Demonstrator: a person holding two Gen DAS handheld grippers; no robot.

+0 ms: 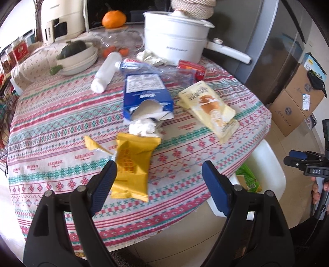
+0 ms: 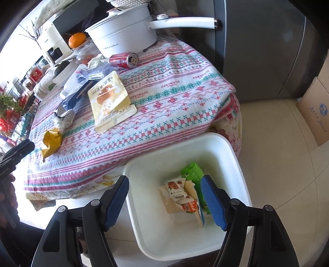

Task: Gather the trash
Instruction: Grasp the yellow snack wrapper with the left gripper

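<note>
My left gripper is open above the table's near edge, with a yellow snack wrapper just inside its left finger. Behind it lie a crumpled tissue, a torn blue carton, a pale yellow pouch, a white bottle and a red can. My right gripper is open and empty above a white bin beside the table. The bin holds a green carton and snack wrappers. The yellow wrapper, pouch and can also show in the right wrist view.
A white pot with a long handle, stacked bowls with a green squash, an orange and a clear lid stand at the table's back. Cardboard boxes sit on the floor at right. A grey fridge stands behind the table.
</note>
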